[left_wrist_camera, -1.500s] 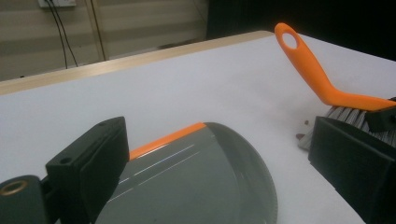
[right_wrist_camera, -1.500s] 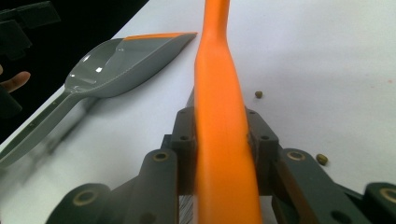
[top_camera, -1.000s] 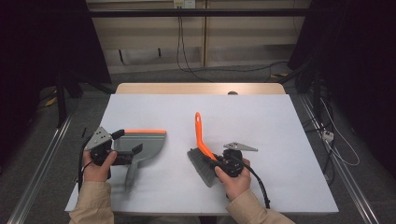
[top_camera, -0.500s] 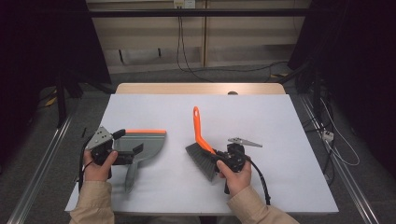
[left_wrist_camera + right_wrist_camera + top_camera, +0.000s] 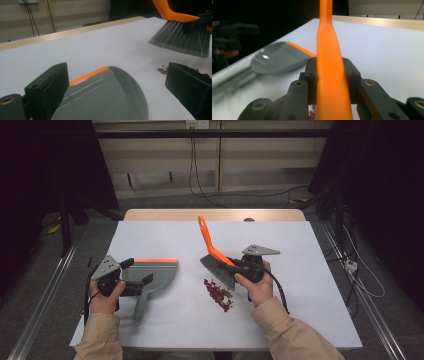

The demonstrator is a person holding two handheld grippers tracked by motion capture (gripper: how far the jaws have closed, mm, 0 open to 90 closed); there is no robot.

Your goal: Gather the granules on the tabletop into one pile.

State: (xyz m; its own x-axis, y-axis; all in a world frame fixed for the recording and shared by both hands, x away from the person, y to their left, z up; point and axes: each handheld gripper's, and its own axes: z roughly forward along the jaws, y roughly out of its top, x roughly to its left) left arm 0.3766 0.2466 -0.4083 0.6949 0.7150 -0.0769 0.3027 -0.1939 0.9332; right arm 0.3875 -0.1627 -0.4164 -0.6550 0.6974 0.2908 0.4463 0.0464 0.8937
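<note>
Work: sweeping red crumbs (image 5: 218, 293) into a dustpan (image 5: 150, 275) with a brush (image 5: 216, 257).
Right gripper (image 5: 239, 268): centre-right of the high view, jaws clamped on the brush's orange handle (image 5: 329, 62) – in the right gripper view the handle ran up the middle between both jaws.
Left gripper (image 5: 134, 282): lower left of the high view. Jaws stood wide apart in the left gripper view, the dustpan lying below and between them; a grip on its handle could not be told.
Brush: bristles (image 5: 181, 41) at upper right of the left gripper view, tilted, just above the crumbs.
Crumbs: small loose scatter at lower centre of the high view, between brush and dustpan, apart from the pan's orange lip (image 5: 155, 261).
Handling – judgement: brush light, handle stiff, bristles soft and springy; hold low on the handle near the head. Crumbs light, likely to roll or flick under a hard stroke. Dustpan plastic, light, may slide on the smooth table (image 5: 310, 270) – hold by its grey handle (image 5: 139, 306).
</note>
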